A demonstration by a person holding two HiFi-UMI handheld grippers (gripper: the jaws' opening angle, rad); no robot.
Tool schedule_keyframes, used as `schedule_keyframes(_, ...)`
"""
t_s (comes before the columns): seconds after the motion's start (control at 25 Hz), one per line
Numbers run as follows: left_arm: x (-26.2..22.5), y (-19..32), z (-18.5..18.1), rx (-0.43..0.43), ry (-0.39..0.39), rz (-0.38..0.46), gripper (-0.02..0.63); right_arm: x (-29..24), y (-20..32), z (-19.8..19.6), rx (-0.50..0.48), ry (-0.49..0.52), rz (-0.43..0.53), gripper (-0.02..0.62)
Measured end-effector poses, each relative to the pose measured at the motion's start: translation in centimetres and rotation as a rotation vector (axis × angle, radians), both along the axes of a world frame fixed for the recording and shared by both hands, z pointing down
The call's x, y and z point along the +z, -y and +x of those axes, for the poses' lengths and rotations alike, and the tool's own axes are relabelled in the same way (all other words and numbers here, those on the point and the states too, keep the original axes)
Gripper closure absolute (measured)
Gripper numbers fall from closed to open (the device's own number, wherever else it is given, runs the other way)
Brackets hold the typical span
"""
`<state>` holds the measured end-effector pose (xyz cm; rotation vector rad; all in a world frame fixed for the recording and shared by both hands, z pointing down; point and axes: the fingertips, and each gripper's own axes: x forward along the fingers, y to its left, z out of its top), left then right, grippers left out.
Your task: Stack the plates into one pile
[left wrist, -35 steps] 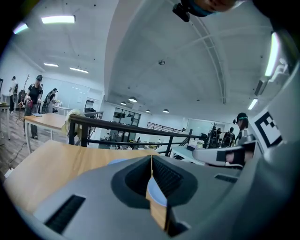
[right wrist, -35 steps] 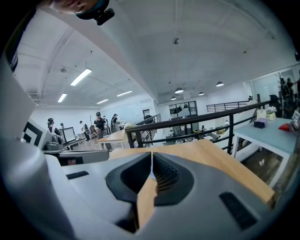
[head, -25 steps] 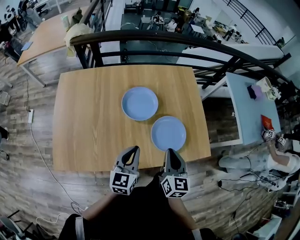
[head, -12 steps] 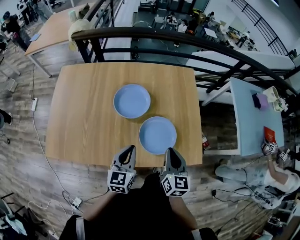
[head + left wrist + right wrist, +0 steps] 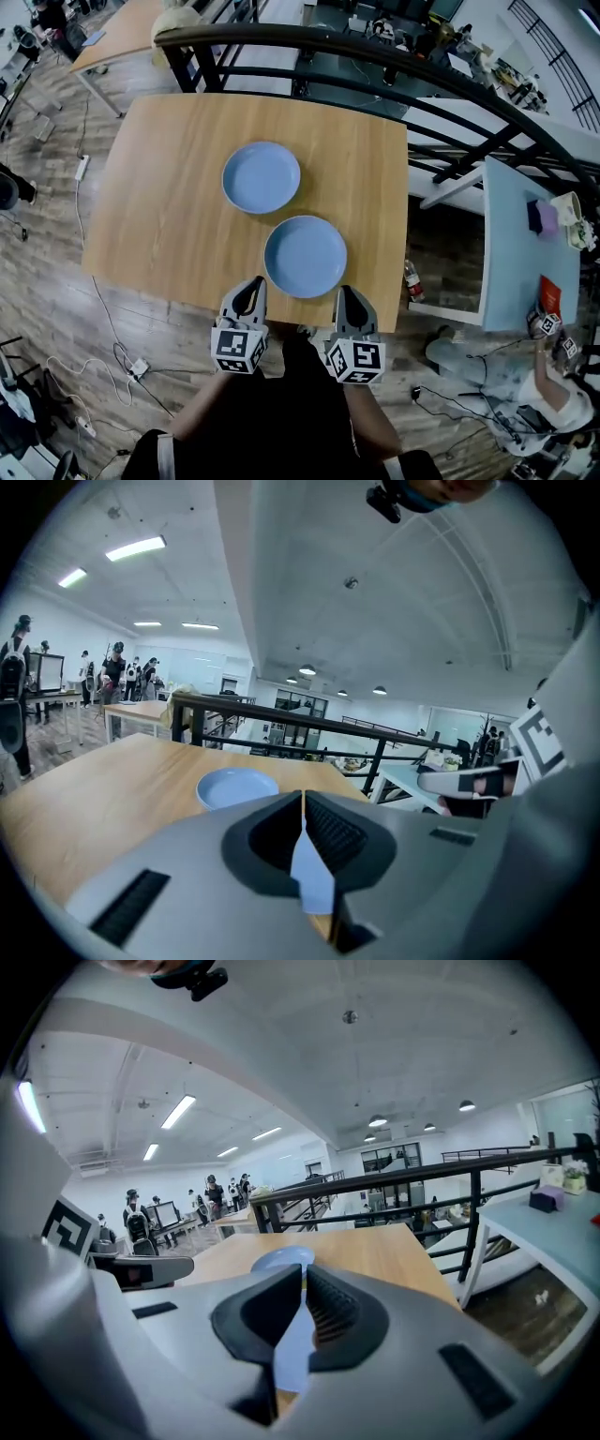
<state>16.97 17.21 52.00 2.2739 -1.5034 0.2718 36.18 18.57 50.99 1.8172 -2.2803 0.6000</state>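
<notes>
**Reaching for the plates, both grippers empty.**

Head view: two blue plates lie separately on the wooden surface (image 5: 159, 206). The far plate (image 5: 261, 176) is near the middle and the near plate (image 5: 305, 256) sits just beside it, towards the person, with their rims close but not overlapping. The left gripper (image 5: 252, 284) and right gripper (image 5: 344, 293) hover at the surface's near edge, one on either side of the near plate.
Left gripper view: the jaws are pressed together at the tips and pinch nothing. The near plate's blue shows through the slot behind the tips, and the far plate lies beyond.
Right gripper view: the jaws likewise meet at the tips and are empty, with both plates ahead.
The step in hand appears to be the reach, and the pile is not yet begun. The next move probably calls for spreading one pair of jaws, pinching the near plate's rim and lifting that plate onto the far one.
</notes>
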Motion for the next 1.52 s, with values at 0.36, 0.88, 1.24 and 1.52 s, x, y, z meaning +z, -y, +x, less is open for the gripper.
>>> schedule_keyframes(0.36,4.9,0.4,1.0,-0.076,0.031,-0.081,0.575,5.5,2.0,2.9,-0.051,0.003,-0.083,0.555)
schedule_keyframes(0.88,13.0,2.0,1.2,-0.064,0.045,-0.253,0.526,13.7,3.4,4.4,-0.007,0.013,-0.231,0.500)
schedule_keyframes(1.24,18.0,2.7,1.0,-0.059,0.048,-0.373,0.451,18.9,4.3,5.3,0.026,-0.002,-0.332,0.485)
schedule_keyframes(1.52,20.5,2.9,0.2,-0.077,0.042,-0.419,0.437,21.6,4.3,5.4,0.040,-0.015,-0.380,0.477)
